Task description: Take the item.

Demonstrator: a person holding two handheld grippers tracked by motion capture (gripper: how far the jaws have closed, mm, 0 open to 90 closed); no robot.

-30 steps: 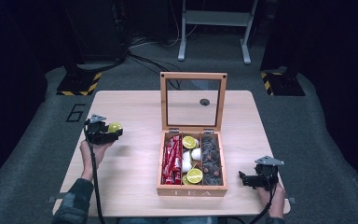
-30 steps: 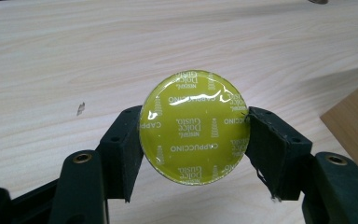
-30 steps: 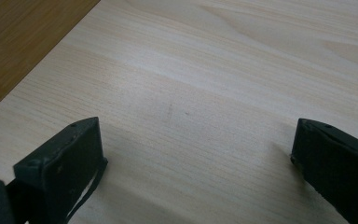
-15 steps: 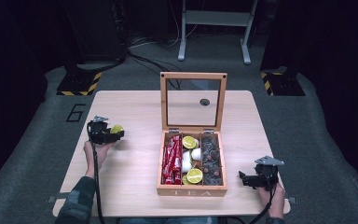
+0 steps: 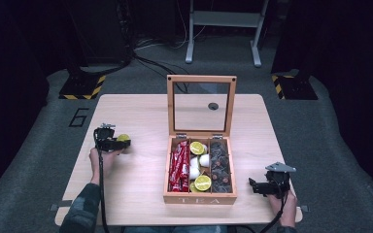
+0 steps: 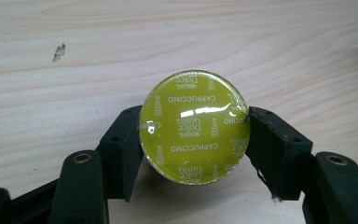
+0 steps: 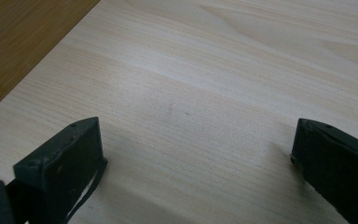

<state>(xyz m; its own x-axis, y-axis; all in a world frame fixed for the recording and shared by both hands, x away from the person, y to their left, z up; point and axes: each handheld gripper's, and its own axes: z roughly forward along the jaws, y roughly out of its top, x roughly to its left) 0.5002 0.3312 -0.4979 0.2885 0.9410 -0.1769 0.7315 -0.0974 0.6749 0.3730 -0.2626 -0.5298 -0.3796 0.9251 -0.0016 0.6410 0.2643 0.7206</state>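
A round coffee capsule with a yellow-green foil lid (image 6: pixel 195 127) sits between the two black jaws of my left gripper (image 6: pixel 196 135), which is shut on it just above the pale wooden table. From above, that capsule (image 5: pixel 123 138) shows at the tip of the left gripper (image 5: pixel 119 143), at the table's left side. An open wooden tea box (image 5: pixel 200 196) stands in the middle, holding red sachets (image 5: pixel 178 165), white and yellow-green capsules (image 5: pixel 197 148) and dark capsules (image 5: pixel 220 165). My right gripper (image 5: pixel 253 187) rests open near the box's right side, nothing between its jaws (image 7: pixel 196 154).
The box's glass lid (image 5: pixel 201 104) stands upright at the back. The table (image 5: pixel 136 116) has bare wood to the left and behind the box. A brown edge of the box (image 7: pixel 23 42) appears at the left of the right gripper view.
My left gripper with the capsule has moved toward the person and lower, nearer the tabletop. The right gripper has stayed where it was.
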